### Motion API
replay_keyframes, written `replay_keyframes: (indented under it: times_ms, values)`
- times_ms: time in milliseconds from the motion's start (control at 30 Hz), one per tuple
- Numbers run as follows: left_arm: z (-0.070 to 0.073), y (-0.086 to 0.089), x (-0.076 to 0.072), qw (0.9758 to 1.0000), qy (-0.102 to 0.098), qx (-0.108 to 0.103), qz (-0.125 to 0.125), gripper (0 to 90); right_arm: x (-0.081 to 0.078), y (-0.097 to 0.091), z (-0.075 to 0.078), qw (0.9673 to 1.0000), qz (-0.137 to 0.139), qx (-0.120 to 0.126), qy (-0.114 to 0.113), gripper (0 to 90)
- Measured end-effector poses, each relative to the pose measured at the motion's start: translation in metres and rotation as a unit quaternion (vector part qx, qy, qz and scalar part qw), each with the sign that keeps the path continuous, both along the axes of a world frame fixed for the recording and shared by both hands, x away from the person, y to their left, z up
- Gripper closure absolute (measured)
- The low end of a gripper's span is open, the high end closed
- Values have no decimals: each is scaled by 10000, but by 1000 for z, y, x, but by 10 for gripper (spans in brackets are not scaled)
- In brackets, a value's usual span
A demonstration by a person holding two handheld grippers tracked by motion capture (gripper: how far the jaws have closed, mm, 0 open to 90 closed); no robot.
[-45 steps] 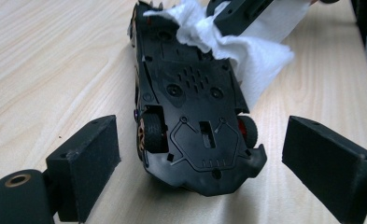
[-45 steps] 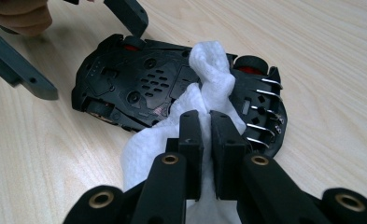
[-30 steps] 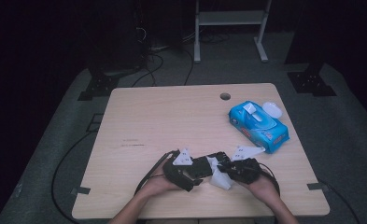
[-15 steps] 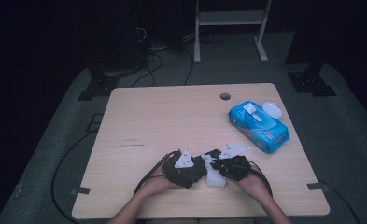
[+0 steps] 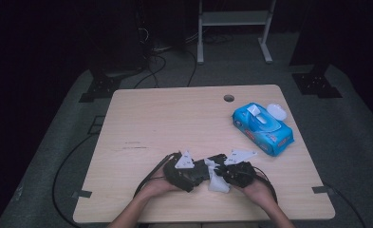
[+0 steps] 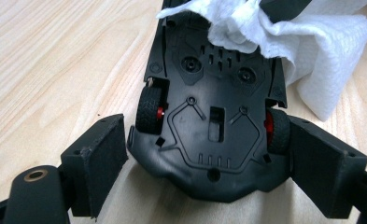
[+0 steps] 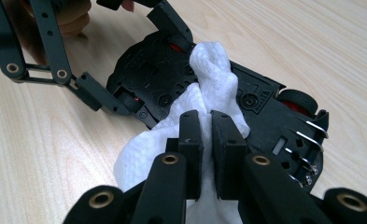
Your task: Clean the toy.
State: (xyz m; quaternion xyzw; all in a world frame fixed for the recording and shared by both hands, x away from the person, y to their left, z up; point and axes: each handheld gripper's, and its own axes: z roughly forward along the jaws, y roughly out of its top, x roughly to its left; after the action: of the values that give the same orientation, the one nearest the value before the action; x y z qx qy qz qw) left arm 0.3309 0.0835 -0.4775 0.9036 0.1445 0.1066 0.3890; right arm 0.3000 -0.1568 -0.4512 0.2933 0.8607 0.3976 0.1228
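A black toy car (image 6: 209,93) lies belly-up between the pads of my left gripper (image 6: 209,163), which lie against its wheels and sides; these jaws have just been opening a little with the car still between them. My right gripper (image 7: 208,135) is shut on a crumpled white wipe (image 7: 214,70) that rests on the car's underside (image 7: 153,74). In the high view both grippers meet near the table's front edge, the left gripper (image 5: 204,170) beside the right gripper (image 5: 224,175), with the wipe (image 5: 217,183) between them.
A blue pack of wipes (image 5: 265,126) with its white lid flipped open lies at the right of the wooden table (image 5: 174,118). A cable hole (image 5: 228,98) sits near the far edge. Cables trail off the front.
The right gripper with the wipe has shifted a little left, closer to the left gripper and the car. The left hand has stayed where it was.
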Motion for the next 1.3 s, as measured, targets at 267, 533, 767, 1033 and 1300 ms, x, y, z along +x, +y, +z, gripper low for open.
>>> replay_keyframes:
  times_ms: [267, 533, 767, 1033, 1300]
  values:
    - [0, 2, 0, 10000, -46, 22, -29, 168, -2, -2, -1, 9999, -32, 104, 41, 828]
    - [1, 1, -2, 9998, -162, 65, -129, 237, -1, -2, -2, 9999, -46, 152, 68, 830]
    - [0, 1, -1, 9999, -142, -4, -90, 240, -2, 25, -3, 9993, 363, 20, -97, 829]
    - [0, 3, -2, 9998, -152, 31, -98, 241, 0, 28, -3, 9986, 306, -148, -394, 831]
    - [0, 1, -2, 9998, -148, 29, -102, 241, -6, 15, -6, 9981, 193, -28, -584, 832]
